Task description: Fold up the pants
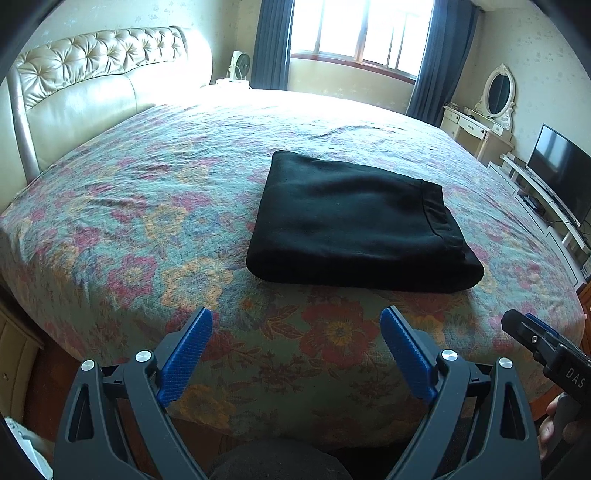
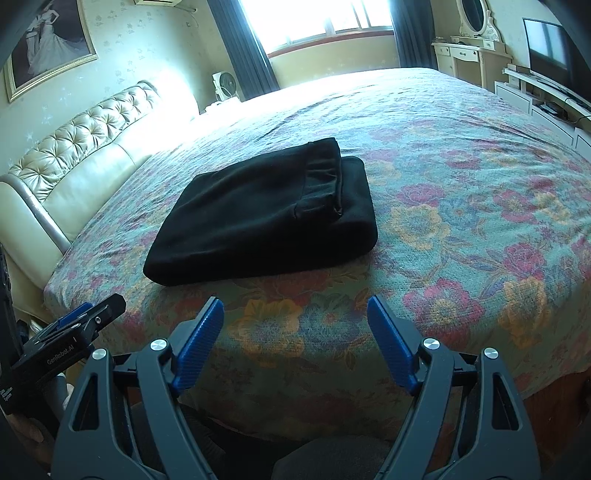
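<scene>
**Black pants folded on the bed, both tools drawn back and empty**

Folded into a thick, squarish bundle: the black pants (image 1: 354,225), lying on the floral bedspread (image 1: 147,236) of the bed, somewhat toward the near edge. Stacked in several layers, with the waistband (image 2: 321,177) turned up on top along the side of the bundle facing the television (image 1: 561,181). Rounded fold toward the near edge, no leg or cuff trailing loose. By the look of it, folding essentially done; at most a light tidy of the top layer left, since the waistband flap sits slightly short of the layer beneath.

Left hand-held gripper (image 1: 295,332): fingers spread wide apart, nothing between them, hovering over the bedspread on the near side of the pants, clear of the cloth. Right hand-held gripper (image 2: 295,317): likewise spread wide and empty, also short of the pants, just beside the left one. Both angled down toward the bundle, probably held back so as not to drag or disturb the finished stack.

Away from the pants: tufted cream headboard (image 1: 99,62) on the side opposite the television, window (image 1: 358,29) with dark curtains beyond the far edge of the bed, dressing table with oval mirror (image 1: 498,92) near the television. Bundle well apart from every bed edge, so little risk of sliding off.
</scene>
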### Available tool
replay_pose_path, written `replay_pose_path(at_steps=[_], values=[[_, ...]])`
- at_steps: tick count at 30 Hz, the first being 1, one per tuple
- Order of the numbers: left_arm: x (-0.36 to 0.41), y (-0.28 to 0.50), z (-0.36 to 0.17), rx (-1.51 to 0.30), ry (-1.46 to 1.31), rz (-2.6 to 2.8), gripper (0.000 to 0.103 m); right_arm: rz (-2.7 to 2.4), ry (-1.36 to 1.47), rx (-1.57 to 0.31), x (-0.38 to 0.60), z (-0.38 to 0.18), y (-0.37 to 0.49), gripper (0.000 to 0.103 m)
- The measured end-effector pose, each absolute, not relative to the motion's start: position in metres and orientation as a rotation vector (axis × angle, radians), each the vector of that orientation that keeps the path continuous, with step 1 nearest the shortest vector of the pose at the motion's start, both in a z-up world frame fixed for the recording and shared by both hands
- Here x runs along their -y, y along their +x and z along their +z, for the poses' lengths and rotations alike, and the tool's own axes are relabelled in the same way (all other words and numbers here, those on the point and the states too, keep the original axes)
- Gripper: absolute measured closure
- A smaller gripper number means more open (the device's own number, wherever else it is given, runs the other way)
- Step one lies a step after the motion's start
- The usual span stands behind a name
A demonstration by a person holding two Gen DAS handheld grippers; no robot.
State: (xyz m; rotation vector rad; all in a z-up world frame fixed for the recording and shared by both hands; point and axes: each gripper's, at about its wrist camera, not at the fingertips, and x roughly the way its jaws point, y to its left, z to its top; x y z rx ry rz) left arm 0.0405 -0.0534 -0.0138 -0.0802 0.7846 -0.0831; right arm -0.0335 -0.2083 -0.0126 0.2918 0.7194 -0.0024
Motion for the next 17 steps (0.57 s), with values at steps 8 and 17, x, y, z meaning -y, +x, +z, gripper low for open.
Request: replay_pose_path(at_steps=[8,17], values=[[0.060,0.032,-0.005,-0.738,0.050,-0.049,0.012,-0.001,0.305,-0.727,0.210,-0.015,-0.033,0.023],[0.056,0.035,-0.006,-0.748,-0.009,-0.080,0.012,-0.038,0.327,-0.708,0.227,-0.012,-0.037,0.019]])
